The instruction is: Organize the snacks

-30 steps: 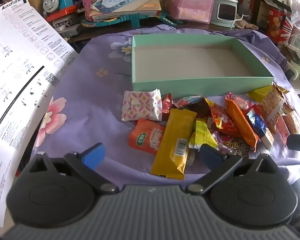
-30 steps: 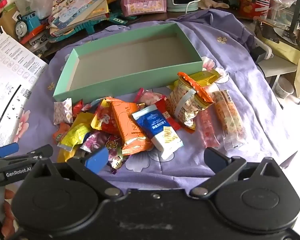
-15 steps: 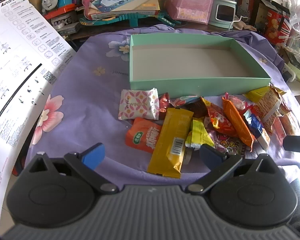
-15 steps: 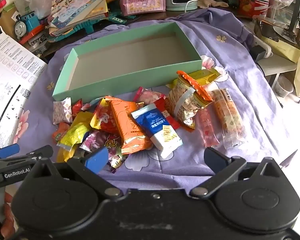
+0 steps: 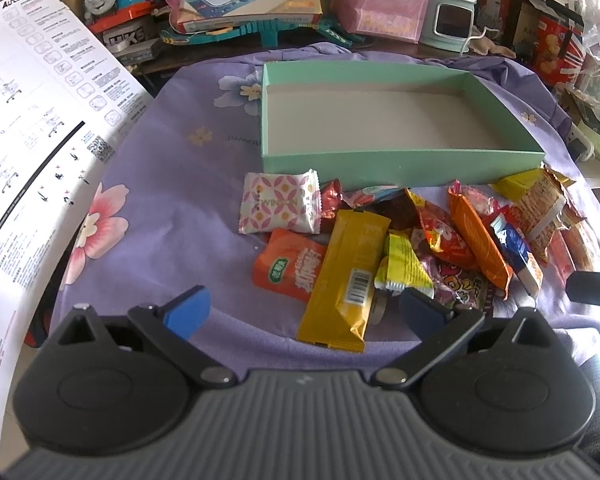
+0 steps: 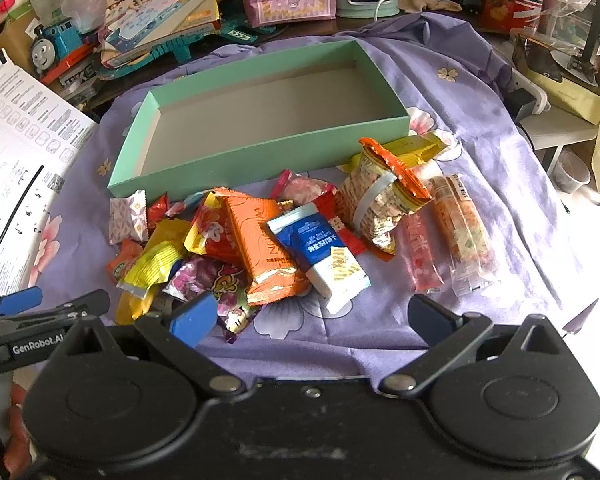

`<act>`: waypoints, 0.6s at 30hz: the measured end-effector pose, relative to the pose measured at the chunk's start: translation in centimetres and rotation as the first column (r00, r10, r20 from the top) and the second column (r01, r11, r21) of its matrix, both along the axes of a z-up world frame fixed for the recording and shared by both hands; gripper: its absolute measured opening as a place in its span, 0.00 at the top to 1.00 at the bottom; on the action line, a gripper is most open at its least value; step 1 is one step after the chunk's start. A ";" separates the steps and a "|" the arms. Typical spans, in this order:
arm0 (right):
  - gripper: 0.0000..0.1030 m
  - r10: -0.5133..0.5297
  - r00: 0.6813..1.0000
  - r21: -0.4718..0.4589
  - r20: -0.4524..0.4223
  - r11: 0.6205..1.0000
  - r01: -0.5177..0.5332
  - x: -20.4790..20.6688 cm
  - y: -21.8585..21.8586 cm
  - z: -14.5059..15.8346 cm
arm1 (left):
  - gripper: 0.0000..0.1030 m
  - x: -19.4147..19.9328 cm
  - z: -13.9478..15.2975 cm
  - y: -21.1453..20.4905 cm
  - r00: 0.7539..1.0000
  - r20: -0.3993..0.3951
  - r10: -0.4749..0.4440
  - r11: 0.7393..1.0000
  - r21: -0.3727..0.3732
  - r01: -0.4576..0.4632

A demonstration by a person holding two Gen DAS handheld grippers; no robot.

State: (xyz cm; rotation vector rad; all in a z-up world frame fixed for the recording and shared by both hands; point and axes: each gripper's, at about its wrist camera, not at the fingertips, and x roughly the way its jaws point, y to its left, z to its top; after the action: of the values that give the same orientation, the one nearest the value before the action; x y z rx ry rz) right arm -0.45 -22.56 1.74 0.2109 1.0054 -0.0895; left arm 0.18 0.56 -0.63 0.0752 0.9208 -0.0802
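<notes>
Ahead of the left fingers the snacks crowd the way to the box; bare cloth lies open to their left, up to the sheet. Beyond the right fingers, cloth is free to the right of the pile.
</notes>
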 end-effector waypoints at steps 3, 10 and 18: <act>0.00 0.003 1.000 0.001 -0.004 1.000 -0.003 0.1 0.0 0.0 | 0.00 0.1 0.0 0.0 1.000 -0.003 -0.002 1.000 0.001 0.002; 0.00 0.005 1.000 0.004 -0.016 1.000 -0.005 0.5 -0.1 -0.3 | 0.00 0.3 -0.2 -0.2 1.000 -0.010 -0.003 1.000 0.003 0.003; 0.00 0.057 0.998 0.111 0.007 0.992 -0.058 1.5 -0.9 -0.7 | 0.00 1.7 0.3 0.0 1.000 0.014 -0.005 1.000 -0.001 0.005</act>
State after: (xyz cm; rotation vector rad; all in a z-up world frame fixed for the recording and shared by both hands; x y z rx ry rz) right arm 1.06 -23.50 1.01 0.2837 1.0133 0.0197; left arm 1.90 0.61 -0.32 0.0774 0.9071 -0.0849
